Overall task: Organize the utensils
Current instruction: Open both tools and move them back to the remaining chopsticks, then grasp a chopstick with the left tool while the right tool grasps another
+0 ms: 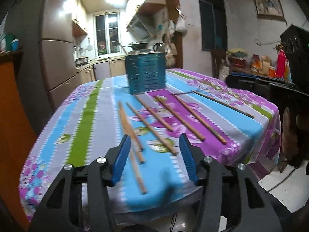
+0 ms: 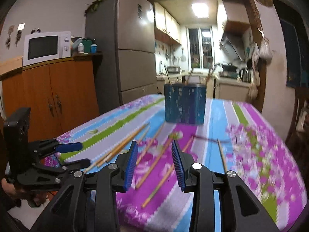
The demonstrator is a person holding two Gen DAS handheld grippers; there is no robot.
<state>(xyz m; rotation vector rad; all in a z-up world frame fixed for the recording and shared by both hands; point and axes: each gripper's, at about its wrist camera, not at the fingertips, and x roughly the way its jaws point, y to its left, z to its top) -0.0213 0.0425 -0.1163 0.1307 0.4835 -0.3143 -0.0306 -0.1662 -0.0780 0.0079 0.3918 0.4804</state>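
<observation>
Several wooden chopsticks [image 1: 152, 127] lie spread on the flowered tablecloth [image 1: 87, 119], also in the right wrist view [image 2: 154, 160]. A blue perforated utensil holder [image 1: 145, 73] stands upright at the table's far side; the right wrist view shows the holder [image 2: 184, 104] with a few sticks in it. My left gripper [image 1: 155, 142] is open and empty above the near chopsticks; it also shows at the left of the right wrist view [image 2: 77, 153]. My right gripper [image 2: 154, 145] is open and empty above the chopsticks.
A dark thin stick [image 1: 222, 103] lies at the table's right. A wooden cabinet [image 2: 58, 96] with a microwave [image 2: 46, 47] and a fridge [image 2: 123, 54] stand to the left. A chair [image 2: 301, 119] is at the right. The kitchen lies behind.
</observation>
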